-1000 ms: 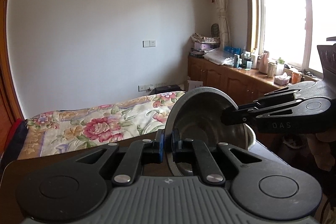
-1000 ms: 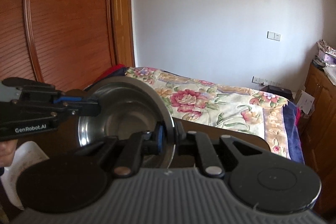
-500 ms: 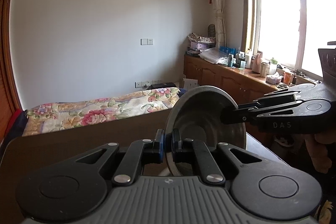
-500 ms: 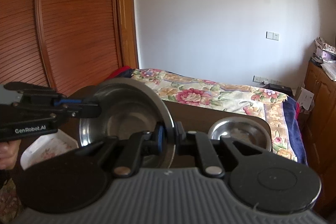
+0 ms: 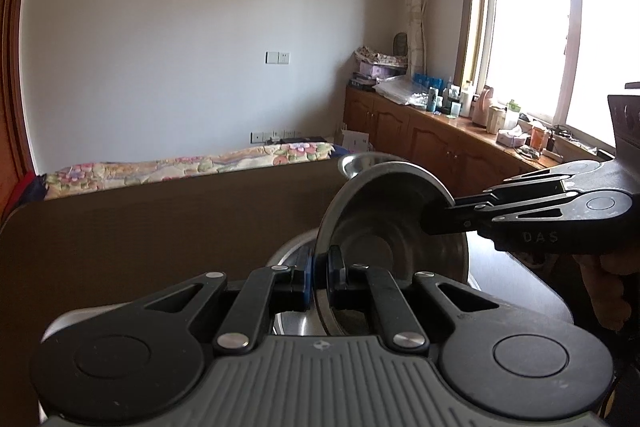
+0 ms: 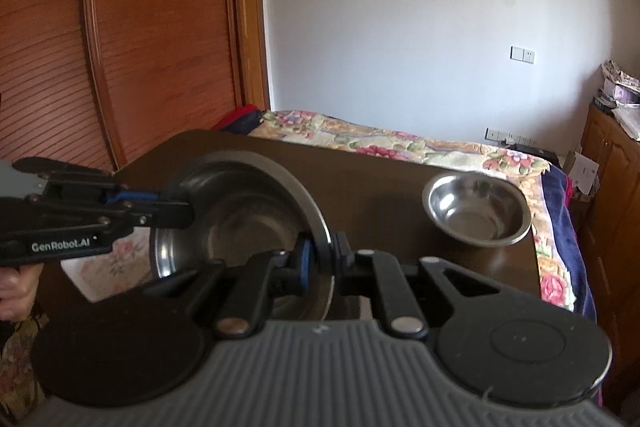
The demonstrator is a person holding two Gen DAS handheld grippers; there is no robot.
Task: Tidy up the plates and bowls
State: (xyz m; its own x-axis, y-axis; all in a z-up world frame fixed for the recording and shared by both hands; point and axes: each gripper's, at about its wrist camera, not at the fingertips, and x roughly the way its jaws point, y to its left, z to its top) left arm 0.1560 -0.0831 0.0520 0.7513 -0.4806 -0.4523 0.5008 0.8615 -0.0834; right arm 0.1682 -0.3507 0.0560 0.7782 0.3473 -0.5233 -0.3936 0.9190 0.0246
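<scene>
A large steel bowl is held between both grippers above the dark brown table. My left gripper is shut on its near rim. My right gripper is shut on the opposite rim; the bowl also shows in the right wrist view. The right gripper shows in the left wrist view, the left gripper in the right wrist view. A smaller steel bowl stands on the table's far right corner. Another steel dish lies under the held bowl, mostly hidden.
A white flowered plate lies at the table's left, partly hidden. A bed with a flowered cover runs behind the table. Wooden cabinets with bottles stand under the window. A wooden wardrobe is at left.
Both grippers have come down with the large bowl toward the table. The table top and the smaller bowl have come into view.
</scene>
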